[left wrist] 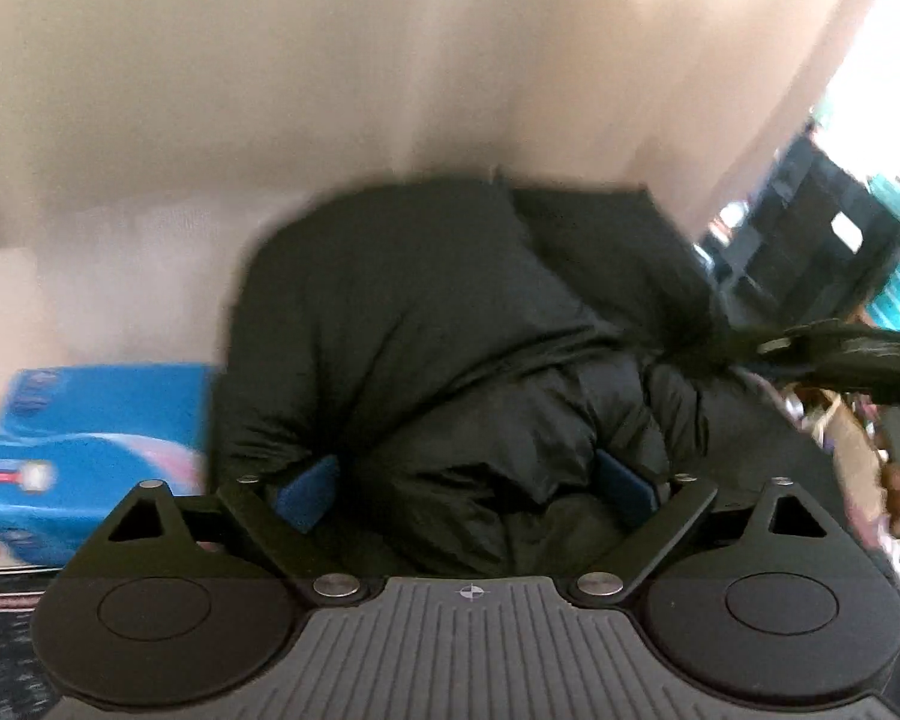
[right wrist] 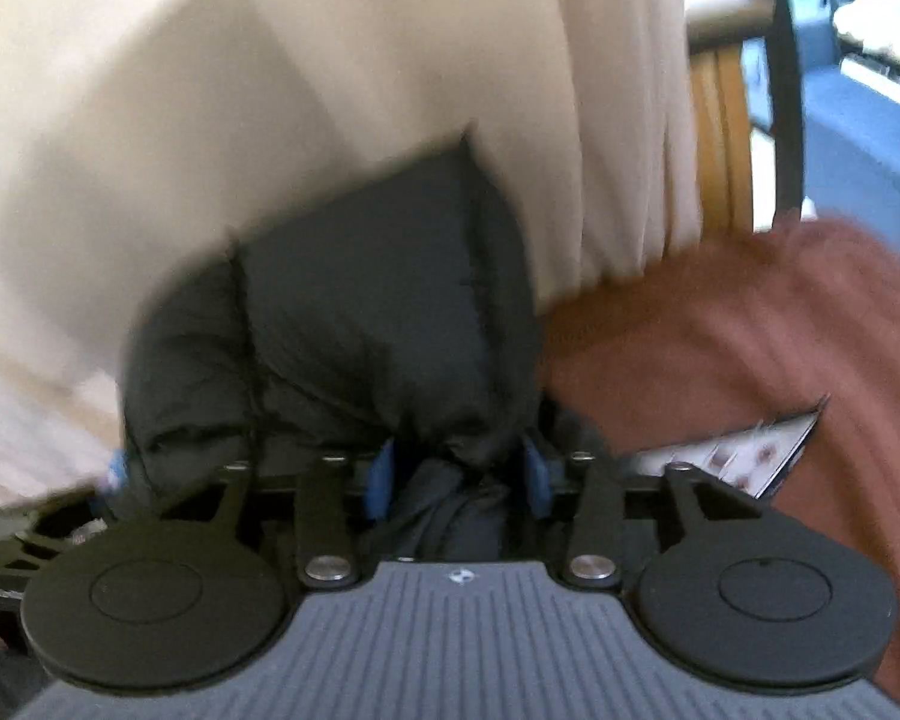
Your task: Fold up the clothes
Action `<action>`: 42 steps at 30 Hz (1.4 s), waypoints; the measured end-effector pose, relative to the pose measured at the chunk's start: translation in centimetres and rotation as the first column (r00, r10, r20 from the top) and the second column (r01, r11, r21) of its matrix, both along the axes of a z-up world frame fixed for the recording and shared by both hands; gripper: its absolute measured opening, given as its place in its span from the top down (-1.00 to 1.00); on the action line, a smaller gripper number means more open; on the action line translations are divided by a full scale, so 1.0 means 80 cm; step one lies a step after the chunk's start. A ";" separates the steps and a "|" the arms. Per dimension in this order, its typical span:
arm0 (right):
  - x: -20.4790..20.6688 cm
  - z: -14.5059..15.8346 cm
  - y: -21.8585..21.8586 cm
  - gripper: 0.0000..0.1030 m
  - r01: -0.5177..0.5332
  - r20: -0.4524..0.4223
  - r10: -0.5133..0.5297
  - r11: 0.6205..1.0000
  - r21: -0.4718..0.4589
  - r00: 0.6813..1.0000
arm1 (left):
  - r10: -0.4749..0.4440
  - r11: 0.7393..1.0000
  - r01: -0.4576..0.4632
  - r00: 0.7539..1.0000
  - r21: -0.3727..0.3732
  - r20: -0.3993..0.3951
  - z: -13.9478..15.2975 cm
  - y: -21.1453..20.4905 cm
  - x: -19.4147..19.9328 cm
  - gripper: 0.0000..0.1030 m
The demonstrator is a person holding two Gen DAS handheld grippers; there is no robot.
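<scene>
A black puffer jacket [left wrist: 426,324] fills the middle of the left wrist view, bunched in thick folds. My left gripper [left wrist: 468,486] is shut on a wide bunch of it; its blue pads [left wrist: 309,492] press the fabric from both sides. In the right wrist view the same black jacket [right wrist: 378,300] hangs ahead of my right gripper [right wrist: 459,474], which is shut on a narrow fold between its blue pads [right wrist: 381,477]. The right gripper also shows at the right edge of the left wrist view [left wrist: 834,348], holding the jacket's far end. Both views are blurred.
A cream curtain or wall [left wrist: 330,90] stands behind the jacket. A blue box [left wrist: 90,450] sits at lower left. A rust-red cloth [right wrist: 750,348] lies at the right with a printed sheet [right wrist: 732,462] on it. A wooden chair [right wrist: 720,90] stands beyond.
</scene>
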State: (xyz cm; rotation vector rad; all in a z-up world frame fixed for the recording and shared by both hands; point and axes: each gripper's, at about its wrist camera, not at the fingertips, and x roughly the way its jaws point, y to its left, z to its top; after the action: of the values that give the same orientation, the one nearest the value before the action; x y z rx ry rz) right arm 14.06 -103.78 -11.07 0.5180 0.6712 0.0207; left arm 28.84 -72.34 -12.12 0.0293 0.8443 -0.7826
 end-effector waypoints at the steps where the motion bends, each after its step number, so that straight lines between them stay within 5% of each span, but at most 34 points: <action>1: -0.016 0.021 -0.004 -0.25 -0.001 0.050 0.001 1.000 -0.003 0.999 | 0.022 1.000 -0.022 1.000 -0.022 0.019 0.016 0.017 -0.004 -0.87; 4: -0.070 0.066 -0.004 -0.41 -0.041 0.118 0.044 0.999 -0.028 0.992 | 0.034 0.997 -0.030 0.998 -0.076 0.049 0.050 0.060 -0.033 -0.88; 7: -0.135 0.078 0.002 -0.55 -0.063 0.095 0.065 0.998 -0.029 0.993 | 0.000 0.995 0.005 0.999 -0.100 0.048 0.067 0.093 -0.072 -0.89; 15: -0.207 0.007 0.043 -0.55 -0.053 -0.116 0.061 0.996 0.076 0.991 | -0.146 0.984 0.147 0.989 -0.101 0.020 0.067 0.100 -0.186 -0.89; 19: -0.208 -0.025 0.047 -0.54 -0.022 -0.160 0.051 0.985 0.173 0.986 | -0.154 0.988 0.155 0.986 0.000 0.068 0.058 0.074 -0.202 -0.90; 21: -0.199 -0.037 0.051 -0.31 -0.041 -0.167 0.073 0.981 0.188 0.983 | -0.142 0.988 0.137 0.988 0.075 0.062 0.037 0.066 -0.199 -0.89; 22: -0.203 -0.038 0.055 0.22 -0.060 -0.163 0.095 0.976 0.210 0.982 | -0.126 0.988 0.122 0.991 0.091 0.039 0.027 0.068 -0.197 -0.88; 23: -0.200 -0.034 0.056 0.43 -0.079 -0.146 0.109 0.977 0.197 0.983 | -0.108 0.989 0.107 0.994 0.101 0.013 0.018 0.072 -0.195 -0.88; 26: -0.181 -0.021 0.054 0.55 -0.130 -0.088 0.142 0.983 0.126 0.986 | -0.050 0.993 0.055 0.997 0.103 -0.051 -0.005 0.083 -0.189 -0.90; 31: -0.150 -0.014 0.048 0.54 -0.196 -0.012 0.197 0.980 0.030 0.980 | -0.005 0.998 0.013 0.994 0.066 -0.113 -0.030 0.085 -0.182 -0.91; 36: -0.146 -0.066 0.033 0.38 -0.143 -0.044 0.153 0.974 0.178 0.987 | 0.017 1.000 -0.013 0.984 0.021 -0.177 -0.051 0.090 -0.176 -0.97; 40: -0.168 -0.038 0.022 -0.20 -0.094 -0.060 0.106 0.980 0.176 0.993 | 0.023 1.000 -0.024 0.989 -0.002 -0.149 -0.028 0.118 -0.189 -0.95; 42: -0.182 -0.012 0.019 -0.21 -0.084 -0.026 0.088 0.988 0.133 0.996 | 0.020 1.000 -0.021 0.994 -0.008 -0.105 -0.007 0.134 -0.198 -0.96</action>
State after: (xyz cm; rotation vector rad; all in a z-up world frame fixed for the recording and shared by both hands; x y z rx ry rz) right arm -0.47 -102.30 -12.07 0.6166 0.7260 0.1392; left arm 12.96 -61.62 -12.67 -0.0289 0.9394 -0.7734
